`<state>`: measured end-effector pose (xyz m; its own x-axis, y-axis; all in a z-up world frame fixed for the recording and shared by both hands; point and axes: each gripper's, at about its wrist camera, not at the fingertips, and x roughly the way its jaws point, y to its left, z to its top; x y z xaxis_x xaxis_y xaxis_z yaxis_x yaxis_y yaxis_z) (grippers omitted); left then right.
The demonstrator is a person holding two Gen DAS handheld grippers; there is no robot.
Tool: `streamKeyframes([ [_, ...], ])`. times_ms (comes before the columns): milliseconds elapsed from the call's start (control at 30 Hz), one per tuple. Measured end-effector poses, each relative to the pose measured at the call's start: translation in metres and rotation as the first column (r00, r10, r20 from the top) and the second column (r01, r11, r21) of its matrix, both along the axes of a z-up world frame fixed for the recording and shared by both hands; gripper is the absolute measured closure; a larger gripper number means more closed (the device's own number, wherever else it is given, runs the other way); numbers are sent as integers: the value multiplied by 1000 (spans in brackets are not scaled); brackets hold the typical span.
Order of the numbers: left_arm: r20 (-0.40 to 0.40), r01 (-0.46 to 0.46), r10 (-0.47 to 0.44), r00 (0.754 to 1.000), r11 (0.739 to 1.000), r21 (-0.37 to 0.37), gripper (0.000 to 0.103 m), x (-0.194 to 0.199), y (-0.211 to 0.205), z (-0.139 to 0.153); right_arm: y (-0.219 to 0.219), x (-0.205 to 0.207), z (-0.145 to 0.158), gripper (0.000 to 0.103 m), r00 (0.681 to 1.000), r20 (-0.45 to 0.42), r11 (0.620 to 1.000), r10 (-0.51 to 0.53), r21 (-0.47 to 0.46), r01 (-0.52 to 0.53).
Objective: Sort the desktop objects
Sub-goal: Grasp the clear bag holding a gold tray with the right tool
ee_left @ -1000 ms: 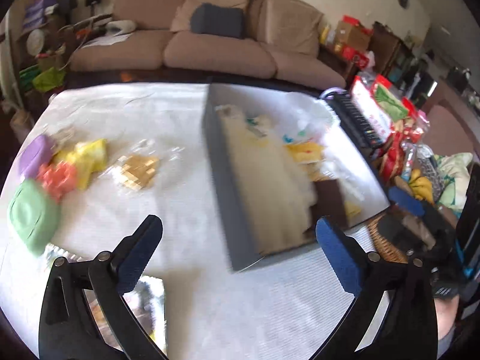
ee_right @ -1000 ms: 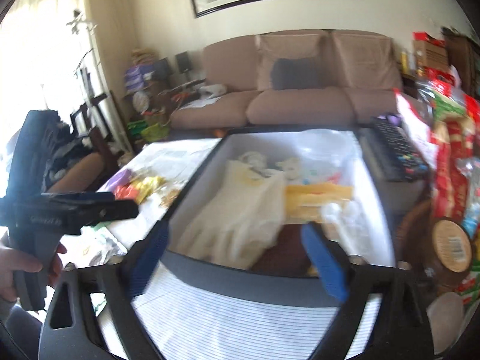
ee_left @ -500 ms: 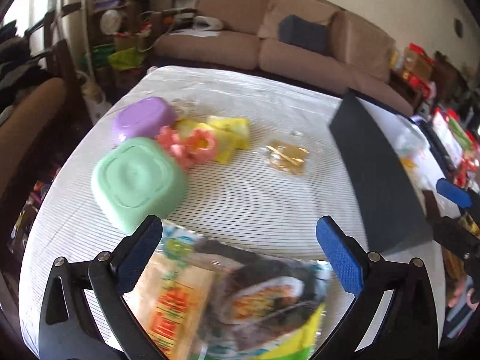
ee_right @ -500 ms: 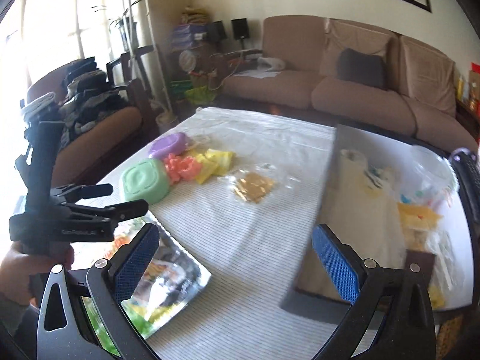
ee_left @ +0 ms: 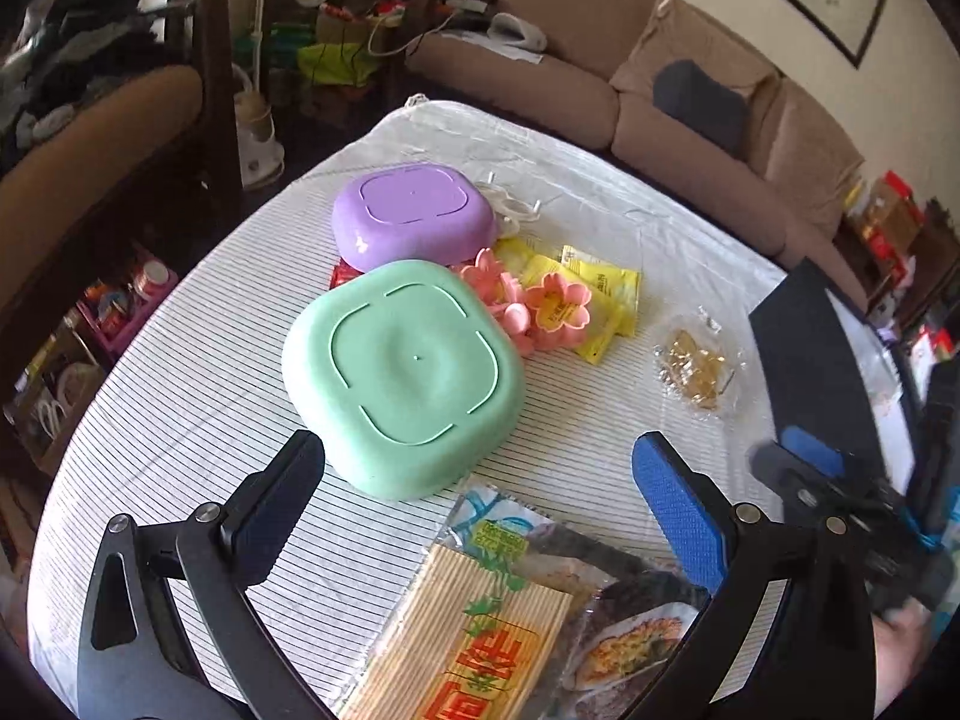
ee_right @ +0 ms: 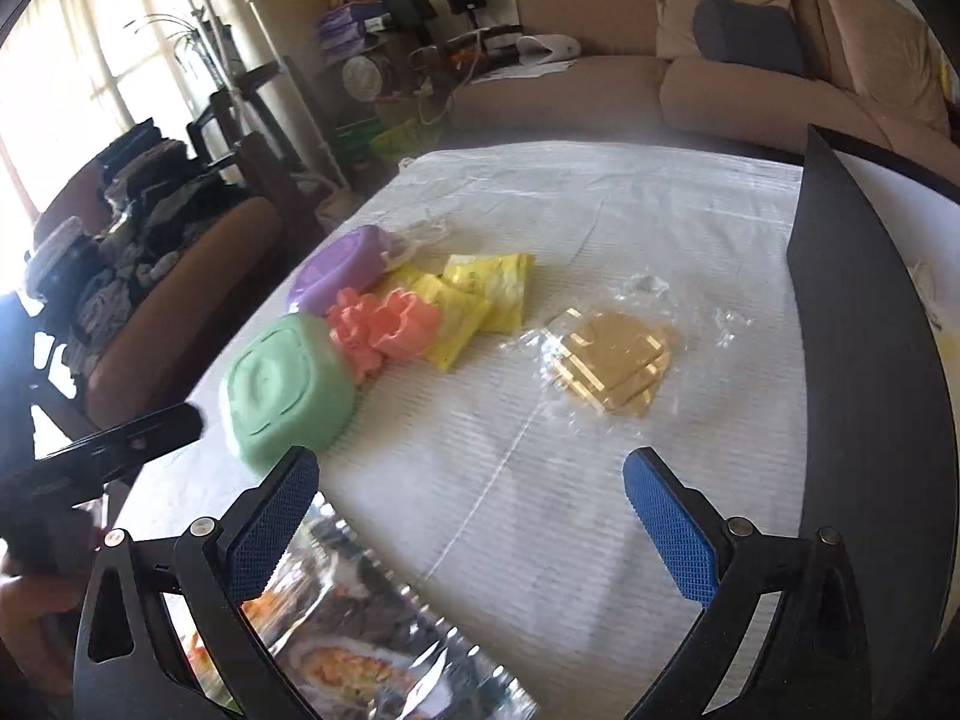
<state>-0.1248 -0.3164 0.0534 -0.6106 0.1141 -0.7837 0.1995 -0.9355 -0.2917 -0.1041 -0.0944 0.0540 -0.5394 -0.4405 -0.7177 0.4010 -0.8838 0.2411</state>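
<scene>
My left gripper (ee_left: 480,492) is open and empty, just above the near edge of an upturned green bowl (ee_left: 402,372) and a sushi-mat packet (ee_left: 516,624). Behind lie an upturned purple bowl (ee_left: 414,222), pink flower moulds (ee_left: 540,306), yellow sachets (ee_left: 600,294) and a clear bag of gold pieces (ee_left: 696,366). My right gripper (ee_right: 474,516) is open and empty over the white cloth, with the green bowl (ee_right: 288,390), the moulds (ee_right: 390,330), the sachets (ee_right: 486,288), the gold bag (ee_right: 612,366) and the packet (ee_right: 372,648) in its view.
A dark storage box (ee_left: 822,360) stands at the table's right; its wall (ee_right: 864,360) rises close to my right gripper. Chairs with clothes stand left of the table (ee_right: 600,204). A brown sofa (ee_left: 660,90) lies beyond. The left gripper's arm (ee_right: 120,438) shows at left.
Both grippers have swung left, away from the box, and closed in on the loose objects. The green bowl and the packet are now much nearer to the left gripper.
</scene>
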Motion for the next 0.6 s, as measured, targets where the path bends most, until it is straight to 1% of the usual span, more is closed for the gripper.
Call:
streamKeyframes([
  [67,-7,-5,5,1000,1000,11,0,-1,-1,3,-5,-19,-3,0,999,-36,997,-41,67,43],
  [133,-5,3,-2,1000,1000,15,0,-3,0,3,-7,-40,-13,0,995,-19,989,-102,107,104],
  [233,3,25,-25,1000,999,28,0,-7,3,1,-9,-67,-30,0,984,15,979,-180,99,178],
  [300,8,30,-30,1000,999,28,0,-7,5,1,-7,-83,-39,0,967,31,962,-251,118,246],
  [333,9,30,-31,999,999,31,0,-7,5,0,-8,-90,-43,0,963,46,958,-265,123,258],
  [400,9,31,-31,999,999,38,0,-8,4,1,-13,-97,-55,0,959,66,948,-275,184,259],
  [500,10,32,-32,999,998,51,0,-9,4,1,-18,-101,-59,0,966,55,945,-254,225,236],
  [567,10,33,-33,999,997,65,0,-10,5,1,-17,-98,-55,15,969,50,949,-242,222,225],
  [600,10,34,-35,999,997,69,0,-10,6,1,-15,-94,-51,25,973,38,953,-229,213,216],
])
